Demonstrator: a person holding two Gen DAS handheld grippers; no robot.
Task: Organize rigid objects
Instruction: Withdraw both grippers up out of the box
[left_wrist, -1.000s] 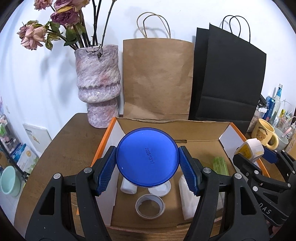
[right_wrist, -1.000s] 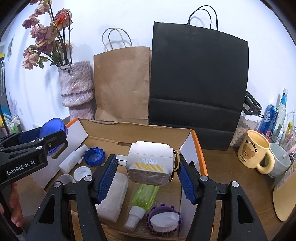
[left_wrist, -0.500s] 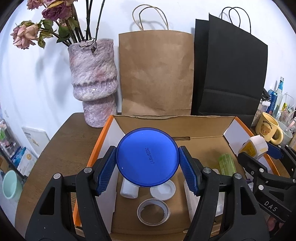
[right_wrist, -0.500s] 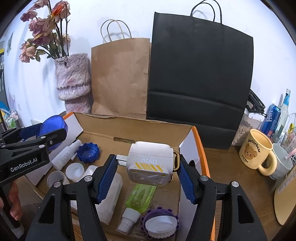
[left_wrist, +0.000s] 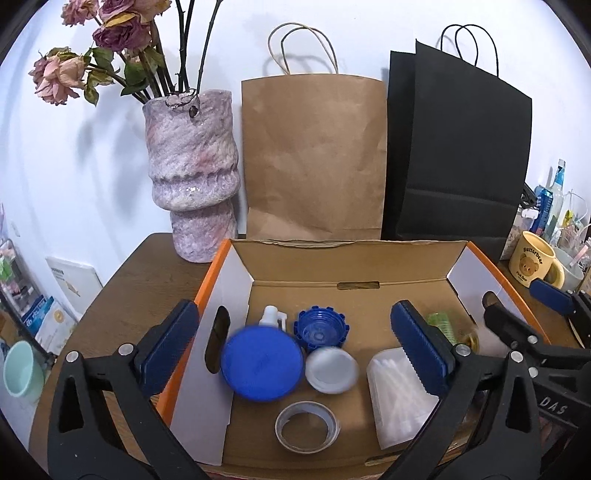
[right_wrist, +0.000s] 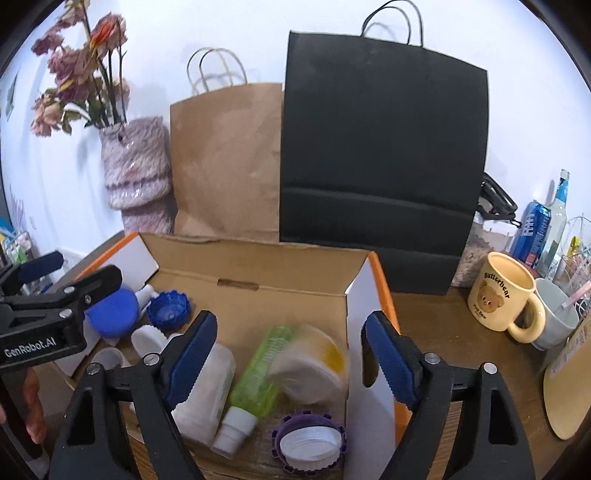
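My left gripper (left_wrist: 294, 306) hangs over the left half of the cardboard box (left_wrist: 332, 258), its jaws opening wide with nothing between them. The round blue lid (left_wrist: 262, 363) lies blurred in the box below, beside a toothed blue cap (left_wrist: 319, 328) and a white lid (left_wrist: 332, 369). My right gripper (right_wrist: 290, 321) is over the right half of the box (right_wrist: 258, 258), jaws opening and apart from everything. The white and yellow device (right_wrist: 310, 365) lies blurred below them, against a green bottle (right_wrist: 258, 373). A purple cap (right_wrist: 310, 443) sits in front.
A mottled pink vase (left_wrist: 192, 173), a brown paper bag (left_wrist: 314, 158) and a black bag (left_wrist: 458, 155) stand behind the box. To the right stand a yellow bear mug (right_wrist: 502, 299), a white cup (right_wrist: 557, 317), a blue can (right_wrist: 532, 232) and bottles. A tape ring (left_wrist: 306, 426) lies in the box.
Both grippers have opened. The blue lid has dropped from the left jaws into the box, and the white device has dropped from the right jaws onto the things in the box.
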